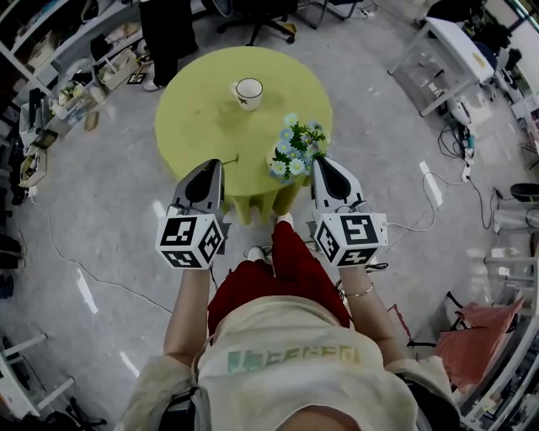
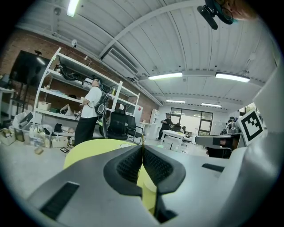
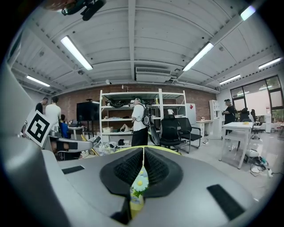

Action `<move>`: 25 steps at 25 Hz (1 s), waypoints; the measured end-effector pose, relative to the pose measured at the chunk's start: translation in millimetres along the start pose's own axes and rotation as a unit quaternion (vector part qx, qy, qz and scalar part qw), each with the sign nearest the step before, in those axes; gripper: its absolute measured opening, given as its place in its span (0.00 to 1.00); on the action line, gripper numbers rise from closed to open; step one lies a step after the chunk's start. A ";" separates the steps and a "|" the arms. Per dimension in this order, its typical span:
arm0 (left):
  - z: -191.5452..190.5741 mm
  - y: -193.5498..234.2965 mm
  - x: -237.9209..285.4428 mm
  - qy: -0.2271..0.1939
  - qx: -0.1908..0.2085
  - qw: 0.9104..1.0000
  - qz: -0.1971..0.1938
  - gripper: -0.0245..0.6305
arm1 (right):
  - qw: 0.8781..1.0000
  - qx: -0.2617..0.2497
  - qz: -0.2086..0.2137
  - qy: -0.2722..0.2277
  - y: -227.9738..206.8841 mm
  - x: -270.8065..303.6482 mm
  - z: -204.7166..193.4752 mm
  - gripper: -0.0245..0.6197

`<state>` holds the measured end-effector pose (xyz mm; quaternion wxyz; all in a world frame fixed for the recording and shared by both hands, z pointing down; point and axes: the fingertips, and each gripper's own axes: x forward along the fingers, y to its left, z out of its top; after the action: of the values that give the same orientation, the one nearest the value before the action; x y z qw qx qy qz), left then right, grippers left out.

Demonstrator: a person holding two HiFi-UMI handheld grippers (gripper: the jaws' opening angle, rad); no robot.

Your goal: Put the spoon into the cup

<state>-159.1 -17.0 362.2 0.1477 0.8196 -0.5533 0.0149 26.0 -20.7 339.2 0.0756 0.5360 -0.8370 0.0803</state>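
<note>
Spoon (image 1: pixel 229 158), seen only as a thin dark sliver, lay on the round yellow-green table (image 1: pixel 194 118) in the head view. It was just beyond the tip of the left gripper (image 1: pixel 214 164) and well apart from the white cup (image 1: pixel 248 93), which stood upright toward the table's far side. A bunch of blue and white flowers (image 1: pixel 296 148) stood at the near edge, just ahead of the right gripper (image 1: pixel 321 162). Both grippers hovered at the near rim, holding nothing. By the look of it, the task had not begun: the spoon was yet to be picked up, carried and placed in the cup. Around the table were grey floor (image 1: pixel 101 219), trailing cables (image 1: pixel 67 261), a white desk (image 1: pixel 459 46) and a black office chair (image 1: pixel 257 17).

In the left gripper view, the ribbed pads (image 2: pixel 131 166) were pressed together with nothing between them. The table's yellow showed past them, with shelving (image 2: pixel 57 97) and a standing person (image 2: pixel 91 115) behind.

In the right gripper view, the pads were likewise closed on nothing. The flowers showed through the gap below them, under a white ribbed ceiling (image 3: pixel 133 40) with strip lights (image 3: pixel 76 53).
</note>
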 end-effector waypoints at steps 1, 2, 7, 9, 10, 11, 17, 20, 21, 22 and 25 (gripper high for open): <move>2.5 1.2 4.4 0.000 0.001 1.000 0.000 0.07 | 1.000 0.000 0.000 -0.001 -2.0 3.8 2.8 0.10; 4.4 2.8 9.3 0.000 0.001 1.000 0.000 0.07 | 1.000 -0.001 0.001 -0.001 -4.3 8.3 5.0 0.10; 10.3 5.4 41.9 0.005 0.006 1.000 -0.004 0.07 | 1.000 0.000 -0.004 -0.002 -27.0 35.4 9.7 0.10; 12.6 10.1 54.3 0.008 0.006 1.000 -0.005 0.07 | 1.000 0.001 -0.005 0.000 -33.2 50.3 11.6 0.10; 14.7 14.1 60.1 0.008 0.005 1.000 -0.004 0.07 | 1.000 0.001 -0.004 0.001 -35.2 58.6 13.8 0.10; 17.4 17.8 66.8 0.008 0.004 1.000 -0.003 0.07 | 1.000 0.000 -0.002 0.002 -37.9 66.8 16.6 0.10; 32.8 23.8 121.0 0.004 0.000 1.000 0.008 0.07 | 1.000 -0.003 0.016 0.011 -72.4 112.3 30.1 0.10; 41.3 34.4 143.5 0.000 -0.003 1.000 0.013 0.07 | 1.000 -0.005 0.025 0.016 -81.3 139.8 35.0 0.10; 43.6 35.9 151.4 -0.001 -0.004 1.000 0.016 0.07 | 0.999 -0.007 0.029 0.018 -85.9 147.7 36.5 0.10; 45.5 36.1 159.6 -0.002 -0.005 1.000 0.019 0.07 | 0.999 -0.009 0.033 0.019 -91.7 154.6 37.8 0.10; 49.4 29.3 185.1 -0.004 -0.010 1.000 0.029 0.07 | 0.999 -0.011 0.047 0.025 -116.2 170.8 40.7 0.10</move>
<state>-121.1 -207.0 356.4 0.1532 0.8020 -0.5772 0.0109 59.3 -228.6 341.9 0.0985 0.4928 -0.8601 0.0880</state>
